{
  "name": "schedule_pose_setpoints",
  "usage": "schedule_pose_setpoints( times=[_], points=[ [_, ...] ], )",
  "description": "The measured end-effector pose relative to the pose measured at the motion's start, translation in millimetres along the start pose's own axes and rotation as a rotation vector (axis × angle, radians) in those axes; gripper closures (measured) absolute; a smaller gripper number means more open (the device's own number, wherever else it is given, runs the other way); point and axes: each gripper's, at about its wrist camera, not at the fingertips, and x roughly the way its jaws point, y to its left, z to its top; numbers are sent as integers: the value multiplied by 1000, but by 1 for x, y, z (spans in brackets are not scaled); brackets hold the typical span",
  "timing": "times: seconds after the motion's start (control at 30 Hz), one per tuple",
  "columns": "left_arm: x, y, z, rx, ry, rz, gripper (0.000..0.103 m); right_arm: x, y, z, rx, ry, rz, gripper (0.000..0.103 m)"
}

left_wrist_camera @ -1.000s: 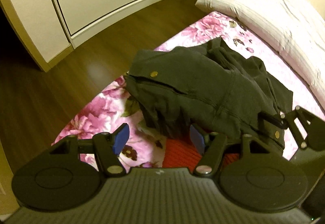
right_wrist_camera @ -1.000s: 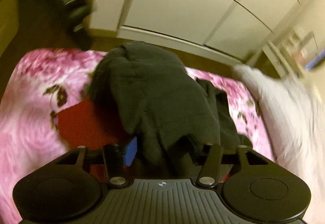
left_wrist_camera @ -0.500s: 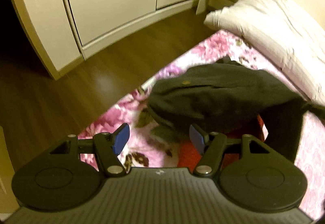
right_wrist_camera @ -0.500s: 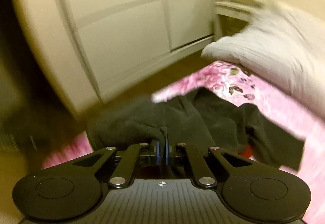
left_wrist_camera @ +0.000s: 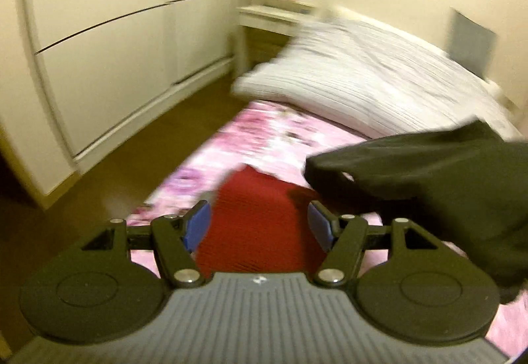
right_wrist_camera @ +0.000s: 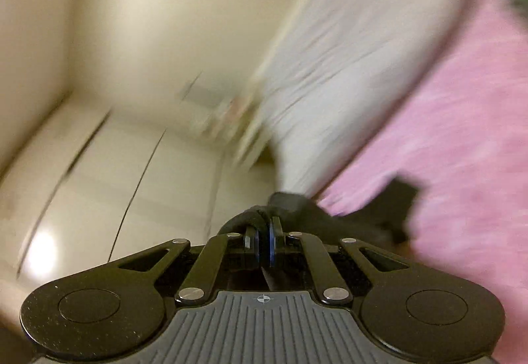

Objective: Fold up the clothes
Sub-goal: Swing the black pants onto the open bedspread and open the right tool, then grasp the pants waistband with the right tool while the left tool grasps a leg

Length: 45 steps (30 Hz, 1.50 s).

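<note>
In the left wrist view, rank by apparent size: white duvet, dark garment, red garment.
1. White duvet, though it lies farther off.
2. Dark garment, cut off at the frame edge and nearer the camera, so its rank against the duvet is unsure.
3. Red garment, partly hidden.

The right gripper (right_wrist_camera: 263, 240), open around the dark garment (left_wrist_camera: 439, 179) a second ago, now pinches its fabric and holds it lifted off the pink floral blanket (left_wrist_camera: 264, 136), uncovering the red garment (left_wrist_camera: 257, 219); the left gripper (left_wrist_camera: 259, 227) rises above the bed
</note>
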Motion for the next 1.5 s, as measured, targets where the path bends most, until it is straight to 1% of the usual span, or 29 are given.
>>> schedule_pose_setpoints(
  times=[0.03, 0.07, 0.1, 0.13, 0.17, 0.2, 0.23, 0.27, 0.3, 0.33, 0.37, 0.4, 0.43, 0.47, 0.5, 0.53, 0.57, 0.6, 0.63, 0.67, 0.7, 0.8, 0.93, 1.07, 1.23, 1.43, 1.5],
  points=[
    [-1, -22, -10, 31, 11, -30, 41, -38, -23, 23, 34, -53, -77, 99],
    [-1, -44, -19, 55, 30, -62, 41, -70, -46, 41, 41, -98, -215, 95],
    [0, -65, -29, 79, 50, -94, 41, -99, -69, 56, 34, -138, -385, 77],
    [0, -90, -41, 106, 77, -135, 41, -129, -92, 71, 26, -177, -555, 68],
    [0, -113, -53, 134, 103, -169, 41, -158, -115, 87, 19, -217, -725, 62],
    [-2, -137, -66, 171, 128, -202, 41, -184, -132, 97, 0, -261, -822, 62],
    [-6, -162, -82, 213, 151, -231, 41, -210, -150, 101, -34, -277, -879, 62],
    [-10, -183, -98, 254, 176, -254, 41, -229, -166, 103, -61, -251, -929, 60],
    [-15, -205, -114, 294, 202, -276, 41, -240, -179, 101, -85, -210, -963, 55],
    [-18, -224, -130, 330, 229, -292, 41, -249, -191, 98, -111, -170, -991, 53],
    [-22, -243, -146, 365, 254, -308, 41, -253, -198, 89, -155, -127, -1007, 47],
    [-27, -258, -160, 397, 271, -316, 41, -255, -205, 76, -218, -71, -1022, 38],
    [-32, -272, -173, 429, 287, -324, 41, -255, -212, 63, -288, -8, -1038, 34],
    [-36, -286, -187, 461, 304, -332, 41, -255, -219, 53, -358, 45, -1047, 32],
    [-41, -300, -200, 492, 320, -339, 41, -254, -222, 31, -424, 85, -1050, 32],
    [-44, -310, -211, 519, 329, -342, 41, -253, -222, 2, -487, 120, -1051, 32],
    [-47, -316, -220, 547, 333, -344, 41, -252, -222, -22, -530, 151, -1043, 32],
    [-52, -322, -228, 578, 331, -338, 41, -252, -222, -43, -563, 180, -1029, 32],
    [-57, -327, -236, 608, 329, -332, 41, -252, -224, -54, -584, 203, -1013, 32],
    [-61, -330, -241, 634, 323, -325, 41, -259, -224, -64, -613, 244, -966, 32],
    [-65, -332, -246, 656, 317, -320, 41, -264, -222, -74, -625, 264, -934, 32],
    [-71, -337, -252, 701, 305, -327, 41, -271, -221, -87, -615, 257, -910, 32],
    [-70, -329, -248, 739, 294, -337, 41, -280, -214, -96, -582, 226, -937, 32],
    [-69, -317, -243, 779, 293, -330, 41, -271, -205, -116, -562, 236, -950, 32],
    [-64, -296, -234, 816, 283, -347, 40, -254, -197, -151, -541, 253, -965, 32],
    [-53, -280, -231, 854, 286, -370, 40, -246, -196, -181, -507, 222, -1008, 32],
    [-49, -277, -231, 858, 289, -367, 40, -245, -198, -184, -487, 220, -1015, 32]
  ],
)
